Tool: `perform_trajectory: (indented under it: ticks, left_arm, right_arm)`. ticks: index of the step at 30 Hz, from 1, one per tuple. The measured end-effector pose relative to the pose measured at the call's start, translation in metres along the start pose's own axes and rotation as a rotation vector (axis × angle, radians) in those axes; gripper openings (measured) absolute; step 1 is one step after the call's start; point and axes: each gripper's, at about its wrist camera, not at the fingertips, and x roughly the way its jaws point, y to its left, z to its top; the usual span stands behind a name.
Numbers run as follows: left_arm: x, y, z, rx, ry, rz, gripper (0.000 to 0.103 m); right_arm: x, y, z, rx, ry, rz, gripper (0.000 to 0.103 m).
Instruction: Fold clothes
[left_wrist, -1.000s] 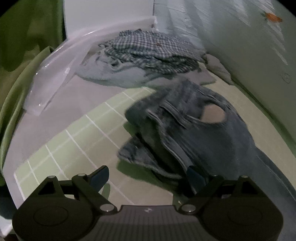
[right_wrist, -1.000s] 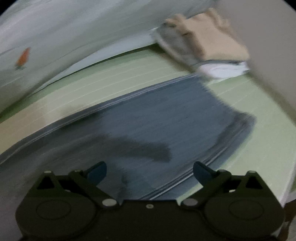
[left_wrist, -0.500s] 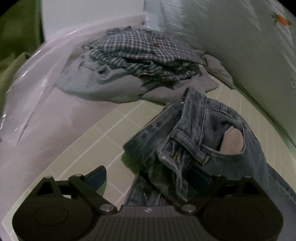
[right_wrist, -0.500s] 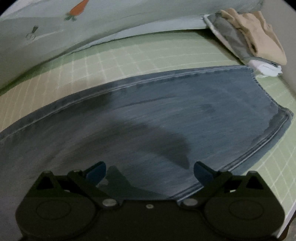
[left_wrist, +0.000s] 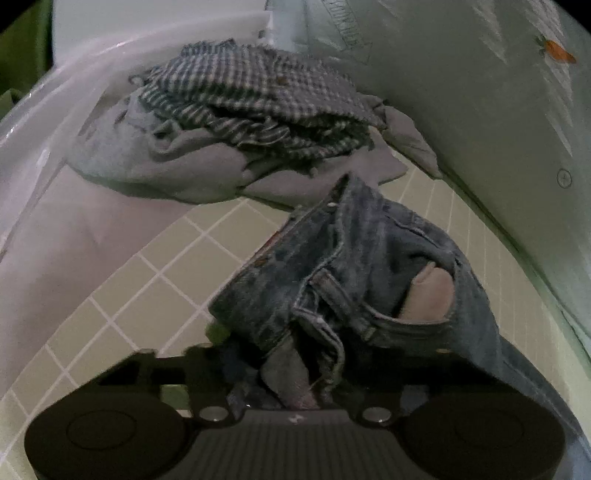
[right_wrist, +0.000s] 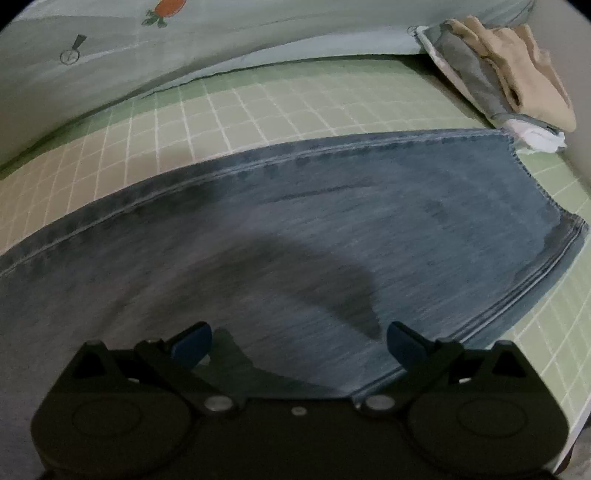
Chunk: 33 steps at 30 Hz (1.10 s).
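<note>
Green checked bedding covers the bed (right_wrist: 280, 110), and the jeans (right_wrist: 332, 229) lie stretched across it. Nearest, the left gripper (left_wrist: 291, 373) has just been closing, and its fingers now pinch the bunched waistband. The right gripper (right_wrist: 299, 341) hangs above the flat leg with its fingers apart, holding nothing. Denim is heavy and limp yet not slippery; I judge the thick hem a good hold. Farther, toward the bed's far edge, a checked shirt (left_wrist: 251, 99) waits.

Faded, coarse denim jeans (left_wrist: 369, 280), woven checked shirt (left_wrist: 255, 99) — soft matt gridded cotton sheet (right_wrist: 280, 107), matt plastic gripper bodies
</note>
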Motion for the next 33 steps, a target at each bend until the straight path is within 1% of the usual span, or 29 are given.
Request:
perform_trajectory:
  ticks: [1,2,4,6,8,12,14,18,21,25,30,33]
  left_arm:
    - [-0.004,-0.006,0.000,0.015,-0.010,-0.001,0.027]
    - [-0.009,-0.013,0.001,0.029,-0.021,-0.001,0.026]
    - [-0.020,-0.027,0.001,0.059,-0.047,-0.005,0.024]
    - [-0.032,-0.042,0.000,0.082,-0.079,-0.025,0.023]
    - [-0.045,-0.064,-0.005,0.105,-0.112,-0.034,0.022]
    - [-0.062,-0.112,-0.022,0.166,-0.159,-0.036,0.022]
    - [-0.070,-0.135,-0.033,0.203,-0.181,-0.031,0.022]
    - [-0.080,-0.173,-0.057,0.233,-0.211,-0.028,0.021]
    - [-0.085,-0.195,-0.075,0.235,-0.220,-0.039,0.021]
    - [-0.084,-0.220,-0.100,0.248,-0.214,-0.046,0.020]
    - [-0.074,-0.250,-0.133,0.268,-0.164,-0.043,0.020]
    - [-0.059,-0.269,-0.154,0.316,-0.125,-0.030,0.020]
  right_arm:
    - [0.000,-0.004,0.001,0.007,-0.007,0.005,0.102]
    - [-0.001,-0.008,0.002,0.015,-0.014,0.010,0.102]
    - [0.000,-0.018,0.005,0.020,-0.028,0.022,0.102]
    - [0.001,-0.029,0.008,0.021,-0.042,0.035,0.102]
    - [0.004,-0.041,0.012,0.024,-0.046,0.045,0.102]
    - [0.007,-0.074,0.020,0.045,-0.053,0.070,0.102]
    - [0.008,-0.092,0.024,0.036,-0.063,0.070,0.102]
    - [0.011,-0.129,0.033,0.013,-0.077,0.060,0.102]
    - [0.015,-0.155,0.039,0.008,-0.080,0.051,0.102]
    - [0.023,-0.186,0.047,0.009,-0.084,0.044,0.102]
    - [0.031,-0.216,0.054,0.016,-0.086,0.041,0.102]
    - [0.043,-0.229,0.056,0.035,-0.074,0.046,0.102]
